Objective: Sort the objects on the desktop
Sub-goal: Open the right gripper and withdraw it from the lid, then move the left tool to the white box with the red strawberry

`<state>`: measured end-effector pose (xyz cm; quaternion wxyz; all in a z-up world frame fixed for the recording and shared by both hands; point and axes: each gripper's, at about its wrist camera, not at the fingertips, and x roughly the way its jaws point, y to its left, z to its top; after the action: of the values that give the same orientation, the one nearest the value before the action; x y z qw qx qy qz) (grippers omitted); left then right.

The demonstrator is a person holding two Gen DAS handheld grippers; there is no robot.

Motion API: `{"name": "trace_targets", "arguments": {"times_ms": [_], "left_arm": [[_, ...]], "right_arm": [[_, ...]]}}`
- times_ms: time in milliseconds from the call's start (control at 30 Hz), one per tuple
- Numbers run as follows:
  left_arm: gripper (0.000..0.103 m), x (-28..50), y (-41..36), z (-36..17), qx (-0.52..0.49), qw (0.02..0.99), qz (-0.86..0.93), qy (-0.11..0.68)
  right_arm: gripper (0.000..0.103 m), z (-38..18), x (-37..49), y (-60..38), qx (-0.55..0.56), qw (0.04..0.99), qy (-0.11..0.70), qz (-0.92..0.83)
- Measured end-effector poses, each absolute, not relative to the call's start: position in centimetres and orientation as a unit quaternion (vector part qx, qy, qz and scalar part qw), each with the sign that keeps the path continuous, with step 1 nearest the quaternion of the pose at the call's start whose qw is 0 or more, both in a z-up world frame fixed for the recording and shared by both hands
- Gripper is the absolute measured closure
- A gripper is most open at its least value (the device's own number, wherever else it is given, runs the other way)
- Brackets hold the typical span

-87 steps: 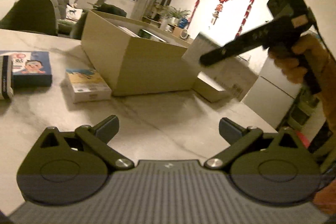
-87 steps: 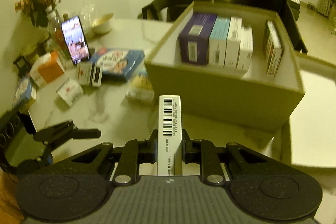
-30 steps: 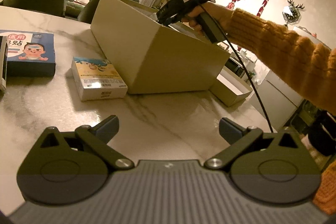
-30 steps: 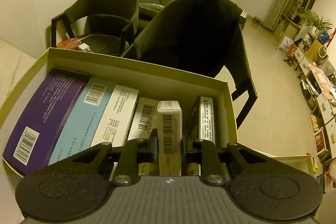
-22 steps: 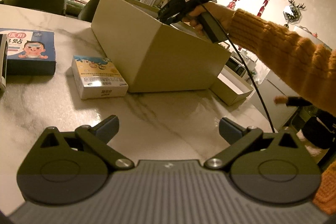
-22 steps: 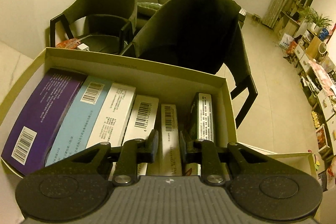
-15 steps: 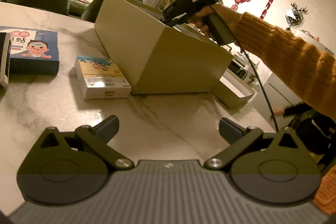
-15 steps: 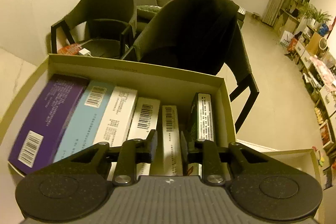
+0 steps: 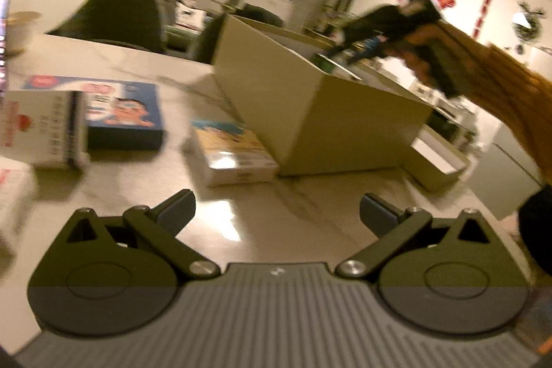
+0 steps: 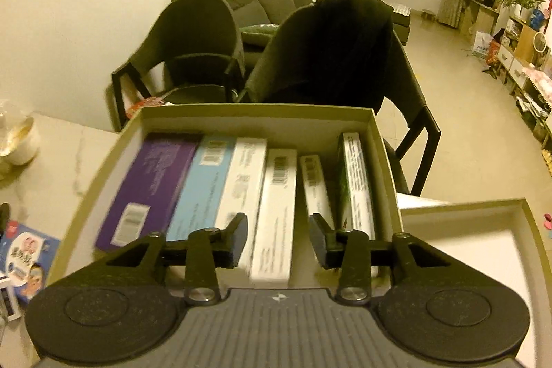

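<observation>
Six packets stand on edge side by side in the tan box [image 10: 386,161], long axes running away from the right gripper [image 10: 277,238], which hangs over the box's near end with fingers spread wide and empty. Several loose packets lie flat on the marble table [image 9: 310,223] left of the box, and the yellow carton [image 9: 234,157] lies nearest, just ahead and slightly left of the wide, empty left gripper [image 9: 276,212], the nearer hand.

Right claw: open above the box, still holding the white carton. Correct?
Not quite. The right claw is open above the box, but it holds nothing. In the right wrist view its jaws stand apart and the narrow white carton stands in the box, between a wider white one and a green one.
</observation>
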<state>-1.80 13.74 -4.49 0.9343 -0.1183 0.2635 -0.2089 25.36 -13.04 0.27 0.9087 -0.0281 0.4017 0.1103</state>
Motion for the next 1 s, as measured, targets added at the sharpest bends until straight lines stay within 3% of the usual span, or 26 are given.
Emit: {"name": "trace_targets", "arguments": {"times_ms": [300, 500, 933, 1000], "left_arm": [[0.0, -3.3, 16.3, -3.9, -0.088, 0.959, -0.104, 0.247], [0.0, -3.7, 17.5, -3.1, -0.048, 0.968, -0.063, 0.24], [0.0, -3.9, 21.5, -2.2, 0.001, 0.973, 0.03, 0.228], [0.0, -3.8, 22.3, -2.3, -0.001, 0.972, 0.042, 0.233]], "right_arm": [[0.033, 1.0, 19.2, -13.9, -0.003, 0.913, 0.385, 0.135], [0.025, 0.9, 15.7, -14.6, 0.009, 0.917, 0.373, 0.143], [0.018, 1.0, 8.2, -14.1, -0.009, 0.931, 0.321, 0.172], [0.012, 0.9, 6.9, -14.0, -0.01, 0.934, 0.31, 0.178]]}}
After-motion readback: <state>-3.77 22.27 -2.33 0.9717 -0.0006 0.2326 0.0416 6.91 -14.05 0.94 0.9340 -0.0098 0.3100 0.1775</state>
